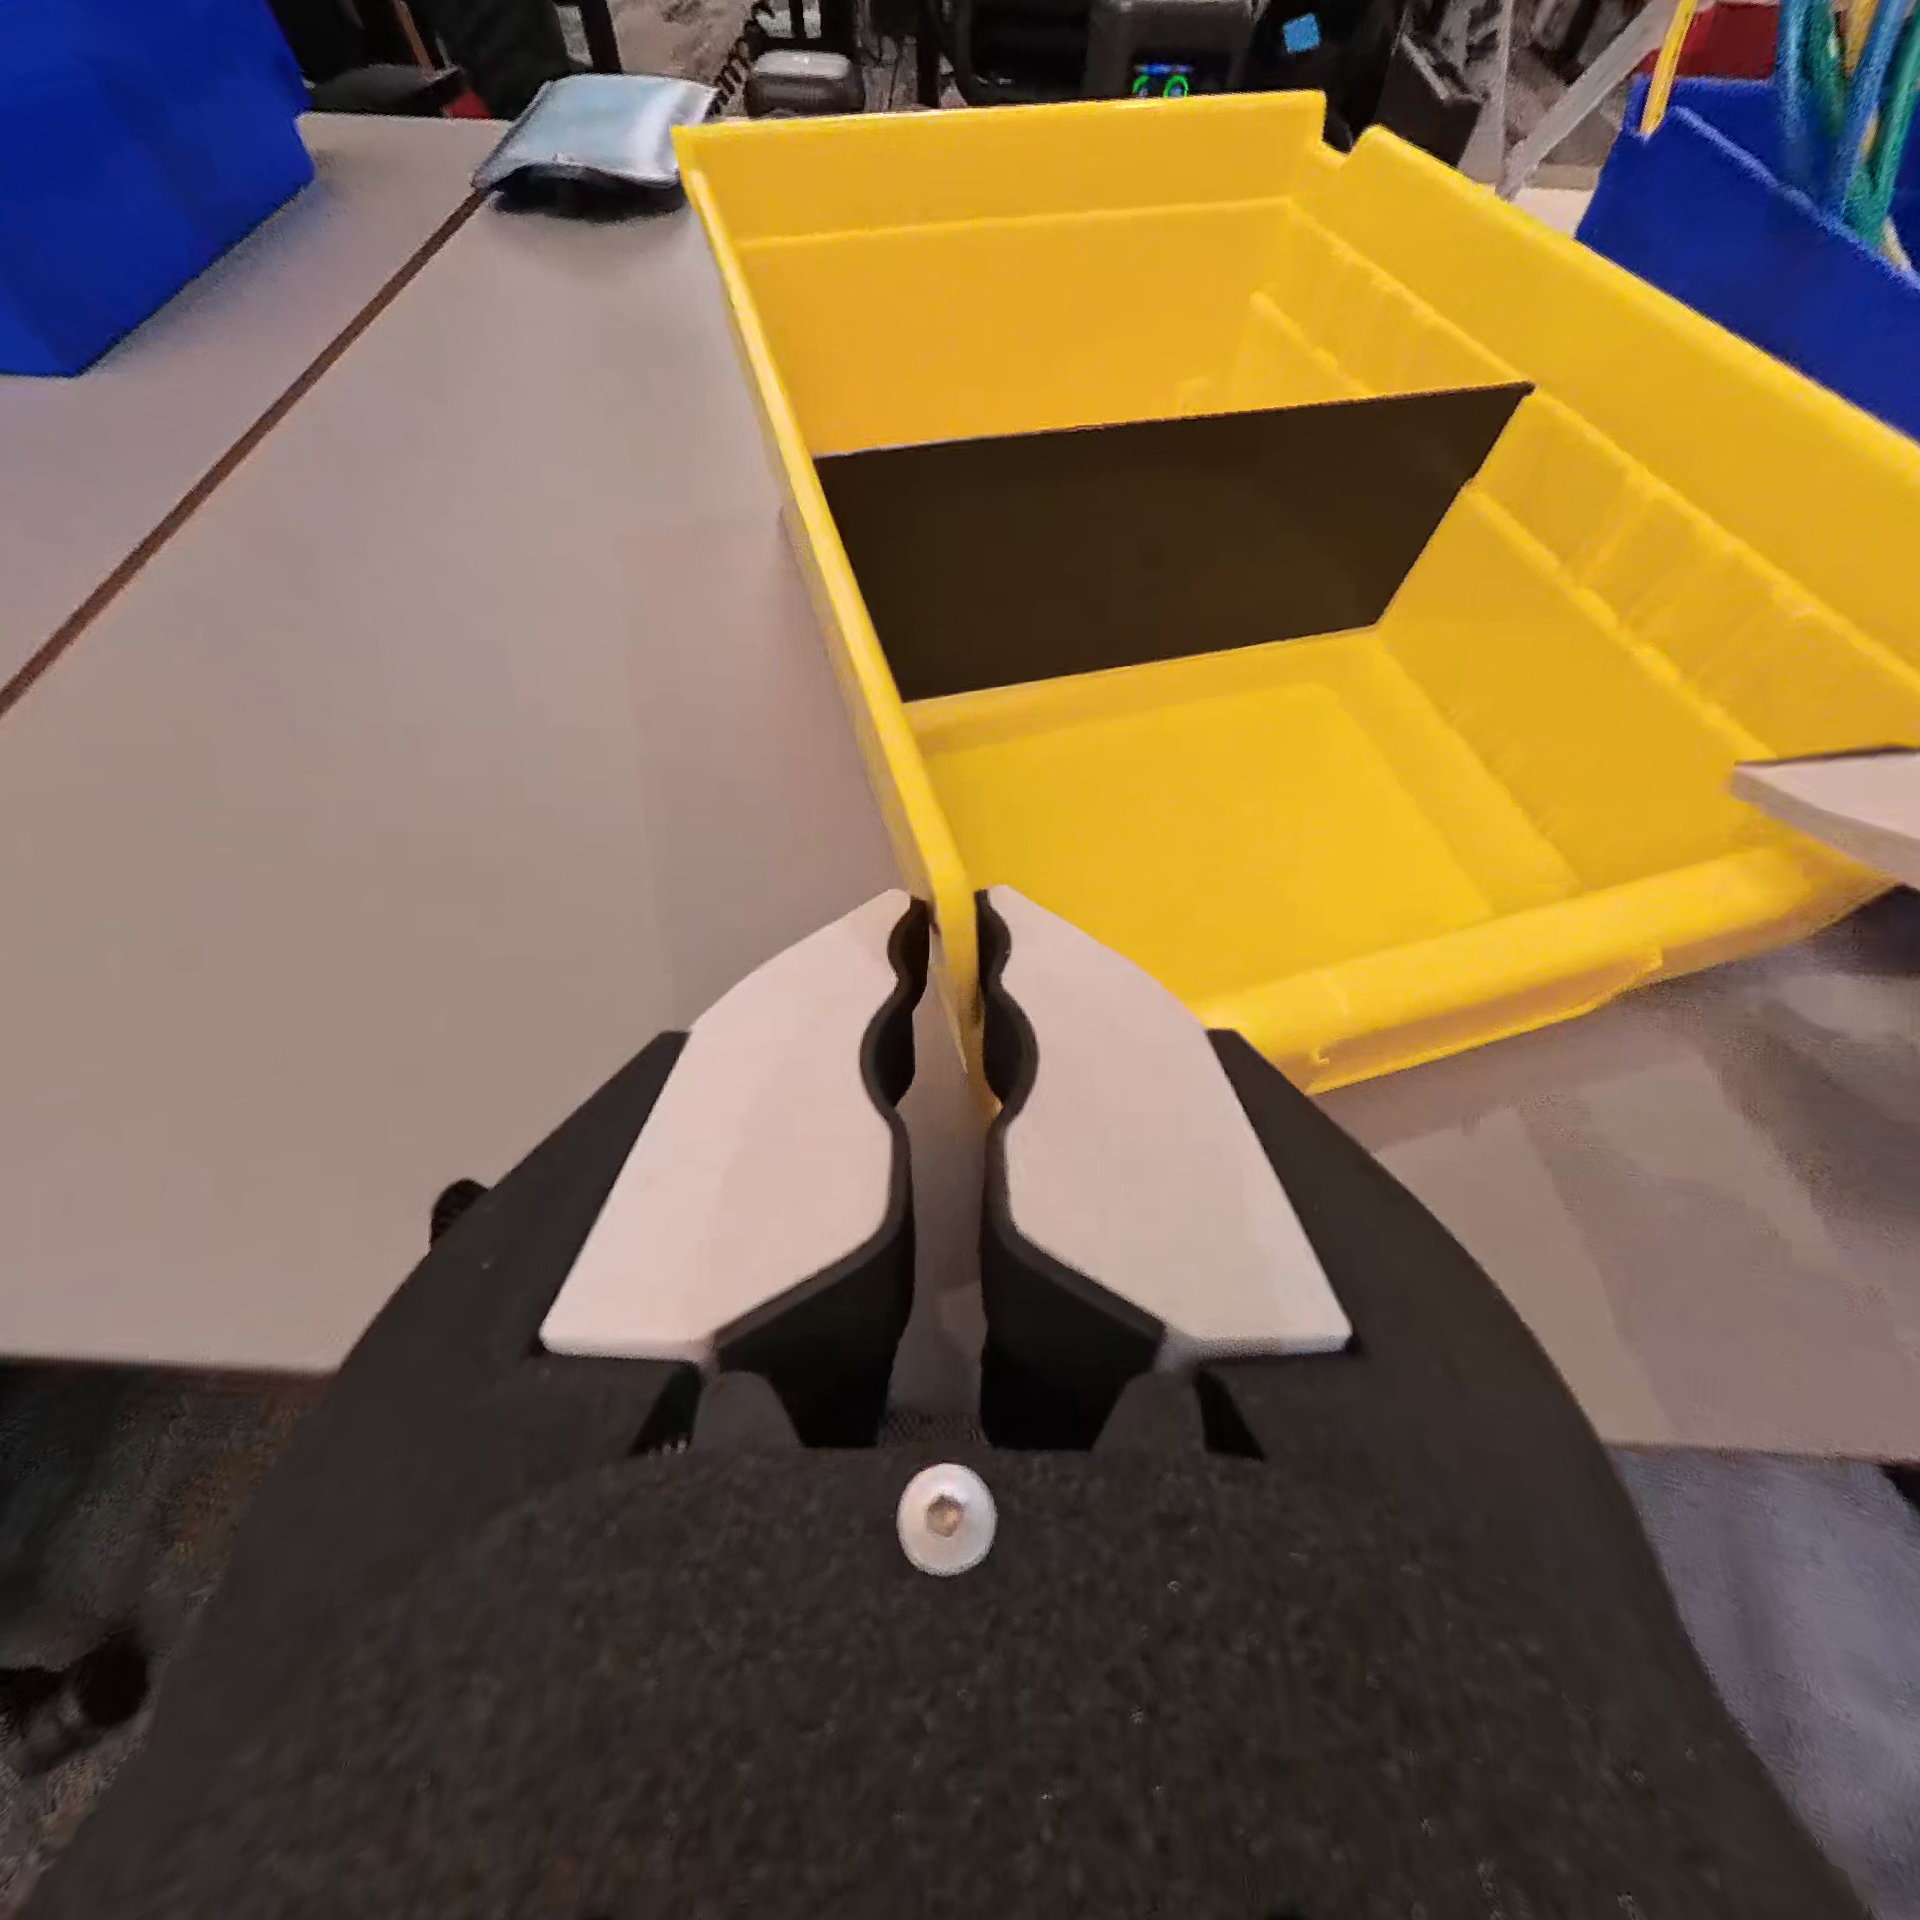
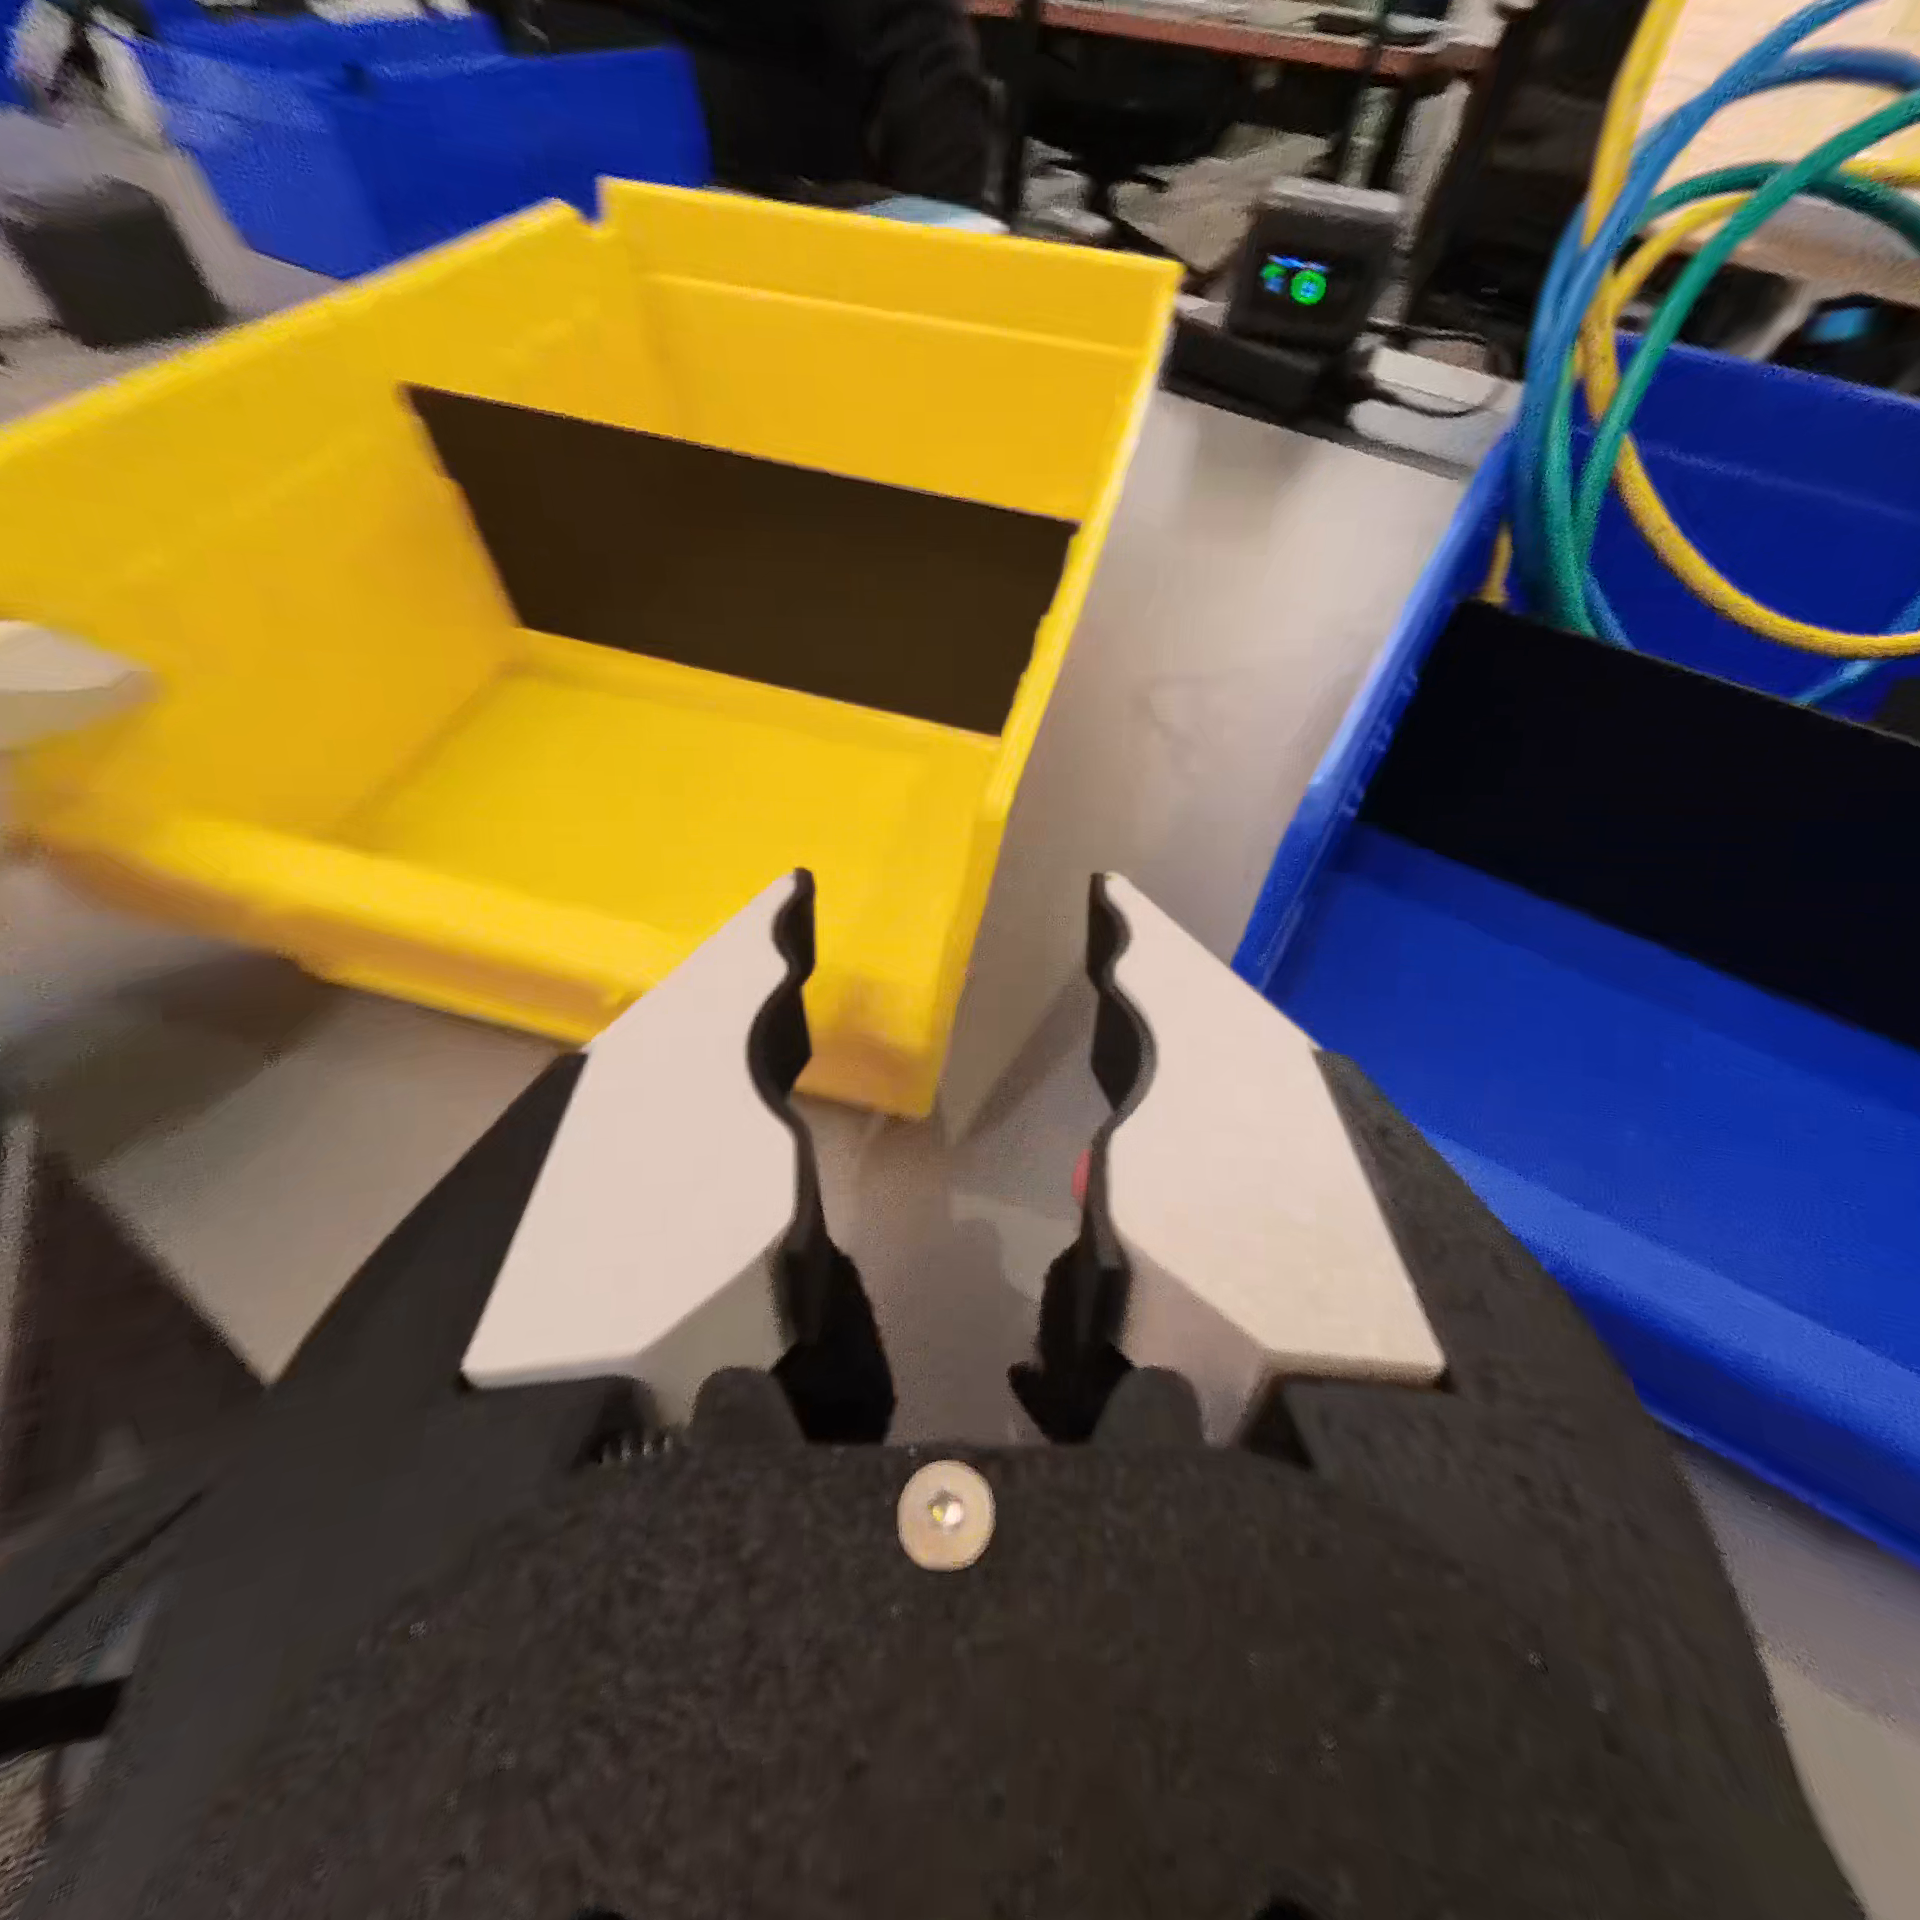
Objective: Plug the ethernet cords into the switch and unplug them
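Looks like pre-start: left tool point(image 1: 953, 914) nearly together on nothing, right tool point(image 2: 951, 894) apart, empty. Cords point(image 2: 1621, 436) sit ahead-right in blue bin point(image 2: 1621, 1091); grab one next. No switch visible.

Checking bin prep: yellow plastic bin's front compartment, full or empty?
Empty: the yellow plastic bin shows bare floor ahead of its black divider panel in both views.

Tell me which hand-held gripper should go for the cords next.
Right, probably. The right hand-held gripper is open and sits beside the blue bin holding the cords. The left hand-held gripper looks pinched on the yellow bin wall, farther away.
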Motion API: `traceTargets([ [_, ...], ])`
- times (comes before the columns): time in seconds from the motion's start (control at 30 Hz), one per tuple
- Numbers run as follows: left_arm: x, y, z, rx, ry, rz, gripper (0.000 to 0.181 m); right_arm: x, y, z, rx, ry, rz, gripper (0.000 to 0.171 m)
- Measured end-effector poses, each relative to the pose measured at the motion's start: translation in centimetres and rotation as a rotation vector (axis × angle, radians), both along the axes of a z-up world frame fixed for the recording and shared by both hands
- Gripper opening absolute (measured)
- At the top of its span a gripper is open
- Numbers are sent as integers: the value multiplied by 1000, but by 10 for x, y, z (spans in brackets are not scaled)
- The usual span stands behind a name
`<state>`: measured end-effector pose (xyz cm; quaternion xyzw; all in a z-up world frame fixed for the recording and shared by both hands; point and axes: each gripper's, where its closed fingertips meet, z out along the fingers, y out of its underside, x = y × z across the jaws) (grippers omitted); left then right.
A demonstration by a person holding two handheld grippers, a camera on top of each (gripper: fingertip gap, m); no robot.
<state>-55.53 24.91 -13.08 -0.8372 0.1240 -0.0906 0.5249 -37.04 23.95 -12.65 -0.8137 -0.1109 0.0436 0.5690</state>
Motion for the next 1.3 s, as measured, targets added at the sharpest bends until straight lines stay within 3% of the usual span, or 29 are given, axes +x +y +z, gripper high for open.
traceTargets([
  [0.03,-1,-7,0,-1,-11,7,7,1,3,-7,-25,-24,-41,38],
  [0.07,-2,-12,0,1,-15,10,7,3,4,-13,-52,-31,-79,13],
  [0.1,-3,-17,0,3,-5,18,6,0,3,-14,-56,-16,-79,6],
  [0.2,-12,-28,4,66,107,76,5,-9,-3,-10,-47,29,-52,4],
  [0.37,-7,-47,28,162,129,85,6,-4,-12,22,35,52,-52,2],
  [0.53,17,-53,89,319,144,70,6,20,-20,86,207,35,-79,1],
  [0.8,143,-40,224,592,54,-165,7,143,-56,225,504,13,-190,5],
  [0.93,244,-48,255,638,31,-293,7,239,-88,255,539,-14,-328,5],
  [1.03,330,-51,244,626,11,-382,7,321,-105,244,515,-37,-417,5],
  [1.13,418,-49,202,541,1,-441,7,406,-112,213,404,-111,-492,4],
  [1.3,531,-47,106,356,115,-487,7,521,-113,94,66,-87,-603,2],
])
